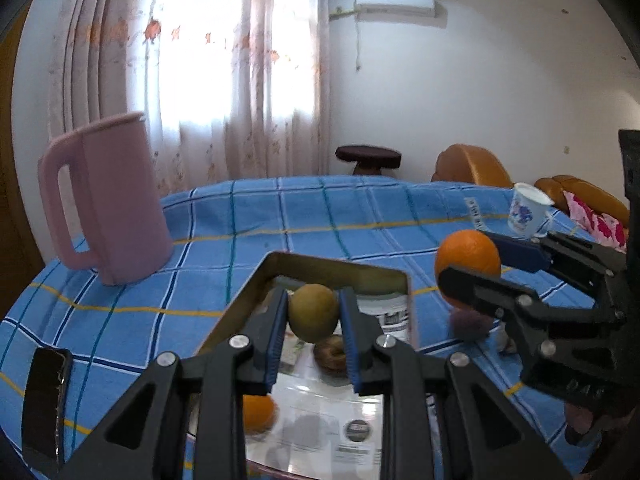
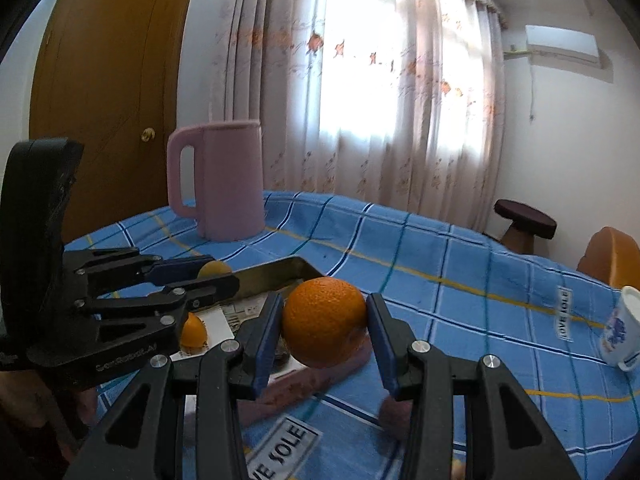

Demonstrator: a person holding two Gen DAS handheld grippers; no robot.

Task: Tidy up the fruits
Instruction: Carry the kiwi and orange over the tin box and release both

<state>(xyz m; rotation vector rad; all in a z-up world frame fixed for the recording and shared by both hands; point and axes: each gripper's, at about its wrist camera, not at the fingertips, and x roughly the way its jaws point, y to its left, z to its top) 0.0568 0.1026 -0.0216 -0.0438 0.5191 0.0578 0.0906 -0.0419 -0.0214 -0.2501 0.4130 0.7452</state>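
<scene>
My left gripper (image 1: 314, 300) is shut on a yellow-green fruit (image 1: 313, 316), held above a shiny metal tray (image 1: 340, 266). In the tray lie an orange (image 1: 258, 414) and a brown round item (image 1: 330, 354). My right gripper (image 2: 325, 304) is shut on a large orange (image 2: 324, 324), just right of the tray rim (image 2: 280, 272) and above the blue checked cloth. From the right wrist view, the left gripper (image 2: 220, 270) shows at the left with its yellowish fruit (image 2: 216, 267), and the tray's orange (image 2: 194, 330) sits below it. In the left wrist view the right gripper (image 1: 466, 258) holds its orange (image 1: 468, 256).
A tall pink jug (image 1: 108, 200) stands at the back left of the table. A white printed cup (image 1: 528, 210) stands at the right. A dark phone (image 1: 44, 396) lies near the left edge. Blurred purplish items (image 2: 320, 376) lie on the cloth under the right gripper.
</scene>
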